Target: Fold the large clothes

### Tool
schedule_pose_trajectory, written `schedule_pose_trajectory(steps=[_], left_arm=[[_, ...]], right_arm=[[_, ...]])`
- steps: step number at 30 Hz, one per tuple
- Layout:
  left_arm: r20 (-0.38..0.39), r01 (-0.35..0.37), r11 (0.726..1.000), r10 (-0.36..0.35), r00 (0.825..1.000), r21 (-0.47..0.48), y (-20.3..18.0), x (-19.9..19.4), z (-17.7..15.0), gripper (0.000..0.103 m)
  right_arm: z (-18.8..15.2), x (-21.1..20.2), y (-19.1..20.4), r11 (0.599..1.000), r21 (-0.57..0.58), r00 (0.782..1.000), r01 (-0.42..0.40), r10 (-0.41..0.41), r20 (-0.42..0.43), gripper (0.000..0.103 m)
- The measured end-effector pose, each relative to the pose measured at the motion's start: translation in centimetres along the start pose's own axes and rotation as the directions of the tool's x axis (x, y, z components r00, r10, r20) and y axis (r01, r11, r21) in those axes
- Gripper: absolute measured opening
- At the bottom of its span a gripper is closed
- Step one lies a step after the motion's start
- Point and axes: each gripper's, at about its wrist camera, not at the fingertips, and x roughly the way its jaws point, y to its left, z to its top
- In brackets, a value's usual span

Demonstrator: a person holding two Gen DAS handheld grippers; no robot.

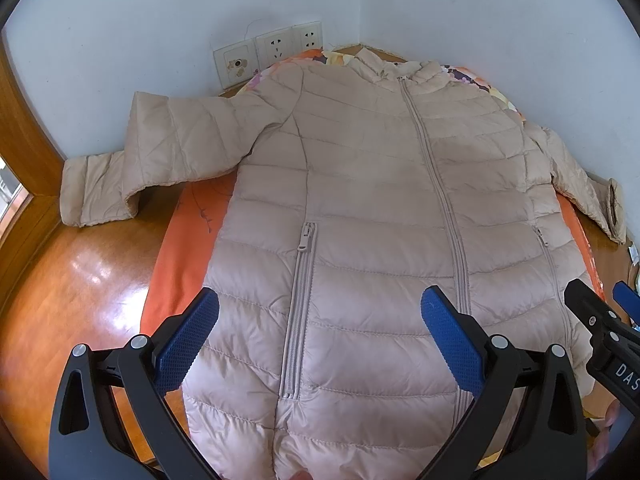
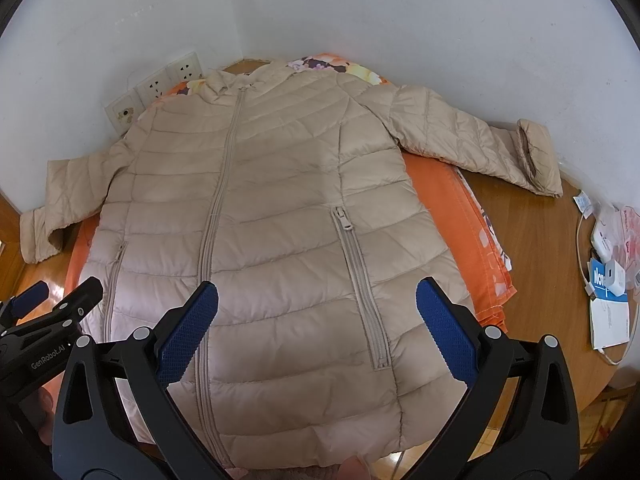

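A beige quilted puffer jacket (image 1: pixel 360 184) (image 2: pixel 256 200) lies flat and zipped, front side up, with its collar toward the wall corner and both sleeves spread out sideways. My left gripper (image 1: pixel 320 308) hovers open above the hem on the jacket's left half, over the pocket zip. My right gripper (image 2: pixel 316 300) hovers open above the hem on the right half, between the centre zip and the right pocket zip. Neither holds anything. Each gripper shows at the edge of the other's view.
An orange flowered cloth (image 1: pixel 180 248) (image 2: pixel 460 216) lies under the jacket on a glossy wooden table (image 1: pixel 80 288) (image 2: pixel 540 248). White walls with sockets (image 1: pixel 276 52) stand behind. Papers, a charger and a cable (image 2: pixel 608 272) lie at the right edge.
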Motion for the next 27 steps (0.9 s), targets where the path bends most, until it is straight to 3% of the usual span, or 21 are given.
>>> schedule_pose_trajectory(steps=[27], left_arm=[[-0.005, -0.003, 1.000, 0.003, 1.000, 0.002, 0.00, 0.17, -0.07, 0.098]], right_arm=[[0.13, 0.19, -0.19, 1.000, 0.000, 1.000, 0.001, -0.001, -0.002, 0.099]])
